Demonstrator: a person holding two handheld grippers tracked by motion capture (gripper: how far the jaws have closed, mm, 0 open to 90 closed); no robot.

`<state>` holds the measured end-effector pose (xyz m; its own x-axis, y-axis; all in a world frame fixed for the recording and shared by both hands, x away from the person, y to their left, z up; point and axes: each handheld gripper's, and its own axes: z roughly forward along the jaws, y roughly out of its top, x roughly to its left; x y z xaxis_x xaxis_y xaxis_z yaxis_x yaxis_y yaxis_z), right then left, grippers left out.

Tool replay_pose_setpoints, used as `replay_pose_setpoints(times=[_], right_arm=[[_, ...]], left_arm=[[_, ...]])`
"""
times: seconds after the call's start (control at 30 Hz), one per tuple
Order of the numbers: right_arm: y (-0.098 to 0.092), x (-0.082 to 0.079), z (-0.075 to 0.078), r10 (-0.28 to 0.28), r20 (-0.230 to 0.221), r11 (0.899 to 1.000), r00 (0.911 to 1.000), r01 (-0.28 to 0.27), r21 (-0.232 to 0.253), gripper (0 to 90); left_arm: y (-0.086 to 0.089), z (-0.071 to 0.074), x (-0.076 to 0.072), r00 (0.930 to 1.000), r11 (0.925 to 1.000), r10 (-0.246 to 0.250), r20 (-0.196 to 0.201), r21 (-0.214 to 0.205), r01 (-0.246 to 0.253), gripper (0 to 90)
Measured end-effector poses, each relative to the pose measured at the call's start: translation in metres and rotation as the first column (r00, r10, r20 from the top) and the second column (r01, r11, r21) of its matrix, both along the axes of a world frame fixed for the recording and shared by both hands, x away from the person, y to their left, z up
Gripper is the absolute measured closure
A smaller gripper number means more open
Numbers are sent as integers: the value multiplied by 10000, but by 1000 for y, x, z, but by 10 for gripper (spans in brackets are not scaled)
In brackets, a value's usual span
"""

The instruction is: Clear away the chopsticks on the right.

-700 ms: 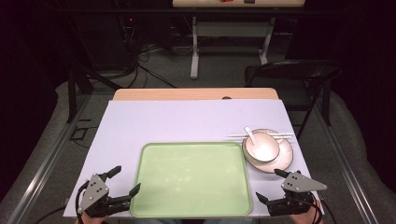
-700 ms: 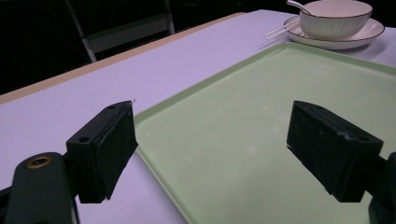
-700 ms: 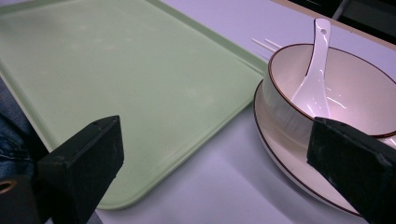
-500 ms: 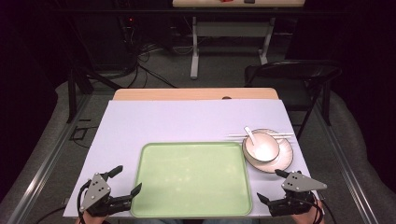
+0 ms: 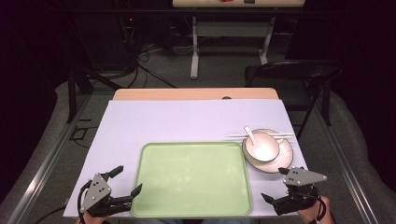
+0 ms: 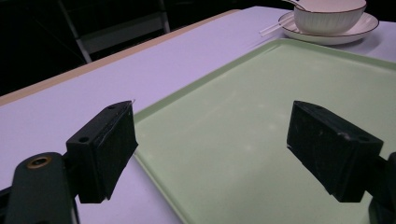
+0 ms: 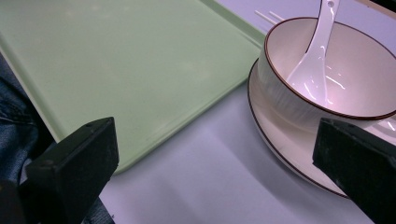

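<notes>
Dark room – lilac-covered table point(image 5: 187, 121) bears a green tray point(image 5: 191, 177); both grippers' fingers spread, holding nothing

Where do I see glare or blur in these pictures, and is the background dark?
High view: the table is lit evenly, the room behind is dark. Right gripper view: bright glare on the spoon inside the bowl; the near jaws look soft. Left gripper view: faint light patches on the green tray.
</notes>
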<state>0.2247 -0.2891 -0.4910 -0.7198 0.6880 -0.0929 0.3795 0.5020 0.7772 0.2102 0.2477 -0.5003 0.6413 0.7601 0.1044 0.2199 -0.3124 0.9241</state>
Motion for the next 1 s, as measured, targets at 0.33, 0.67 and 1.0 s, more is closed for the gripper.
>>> replay_pose_setpoints(times=[0.33, 0.67, 1.0], right_arm=[[-5, 9, 17, 204, -119, 9978, 9997, -211, -633, 0], [-9, 30, 32, 539, -559, 9917, 9970, -600, -1139, 0], [-14, 58, 47, 692, -1006, 9794, 9925, -868, -1821, 0]], left_arm=[[0, 0, 1, 10000, 10000, -73, -42, 29, 73, 157], [0, 0, 0, 10000, 10000, -85, -22, 36, 85, 157], [-1, 0, 1, 9999, 9999, -129, -34, 45, 129, 157]])
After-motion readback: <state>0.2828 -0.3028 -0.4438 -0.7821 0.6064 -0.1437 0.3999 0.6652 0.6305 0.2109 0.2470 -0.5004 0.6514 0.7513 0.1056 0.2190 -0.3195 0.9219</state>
